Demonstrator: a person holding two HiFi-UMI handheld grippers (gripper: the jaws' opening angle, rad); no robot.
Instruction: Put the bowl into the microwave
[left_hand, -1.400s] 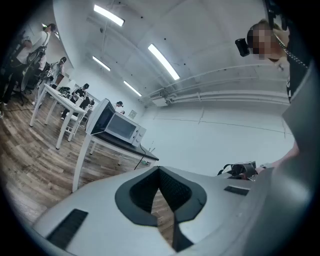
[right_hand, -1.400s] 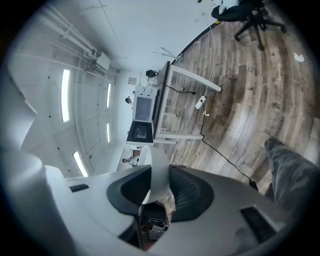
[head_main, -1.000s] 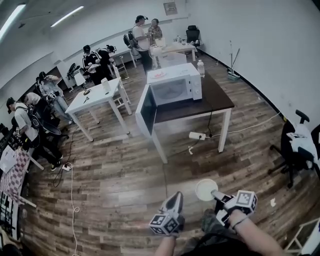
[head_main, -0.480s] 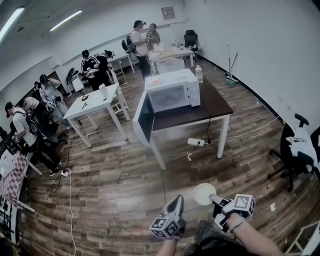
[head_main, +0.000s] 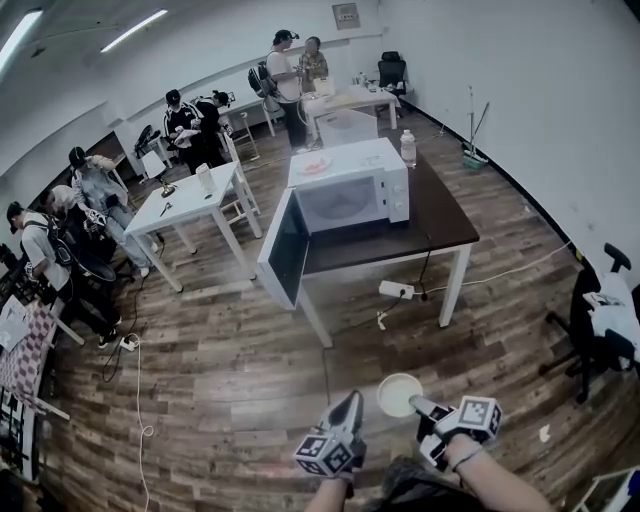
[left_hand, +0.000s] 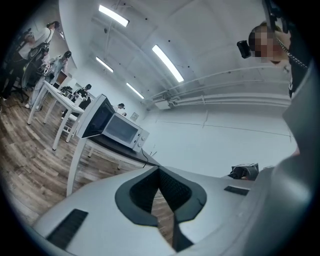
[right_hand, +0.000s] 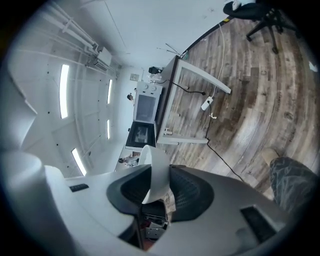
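We pinch the bowl (head_main: 398, 394) by its rim alone in our right gripper (head_main: 416, 404), left gripper (head_main: 351, 400) closed and empty, so it may twist loose before the microwave (head_main: 350, 190).

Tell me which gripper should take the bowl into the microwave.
Right. The right gripper clamps the bowl by its rim, while the left gripper is shut and empty. The microwave stands ahead on the table with its door open.
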